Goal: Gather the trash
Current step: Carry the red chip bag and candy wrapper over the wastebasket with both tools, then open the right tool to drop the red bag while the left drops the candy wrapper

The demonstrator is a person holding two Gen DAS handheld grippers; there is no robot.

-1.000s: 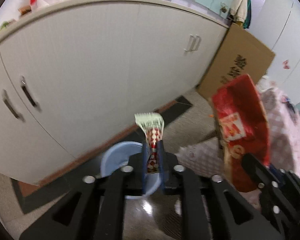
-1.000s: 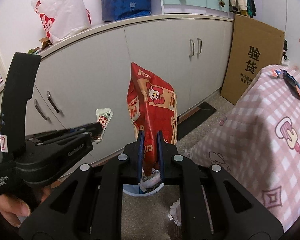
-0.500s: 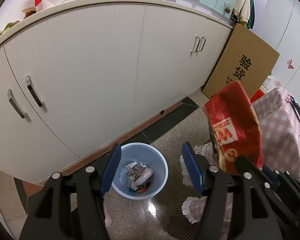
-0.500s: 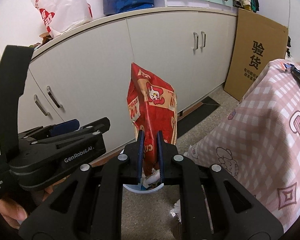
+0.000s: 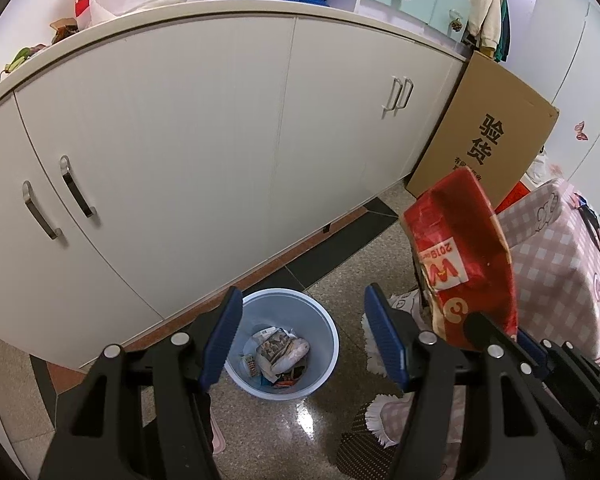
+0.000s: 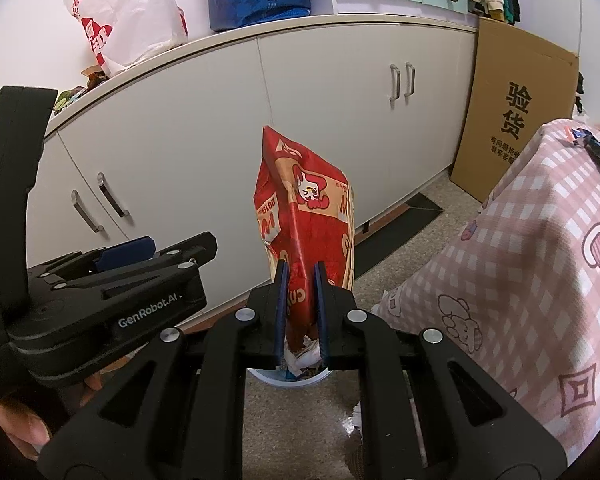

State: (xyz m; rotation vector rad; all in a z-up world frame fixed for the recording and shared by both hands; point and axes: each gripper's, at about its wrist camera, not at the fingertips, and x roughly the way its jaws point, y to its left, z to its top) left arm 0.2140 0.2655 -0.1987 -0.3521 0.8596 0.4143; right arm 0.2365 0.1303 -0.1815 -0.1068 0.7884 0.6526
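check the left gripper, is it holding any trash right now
No, the left gripper is open and empty above the blue bin.

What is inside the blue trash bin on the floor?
The blue bin holds crumpled wrappers and paper piled at the bottom. Whatever lies beneath that pile is covered, and the left gripper hides part of the rim.

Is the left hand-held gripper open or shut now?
Open. The left hand-held gripper has its blue pads spread wide with nothing between them; the trash bin shows through the gap.
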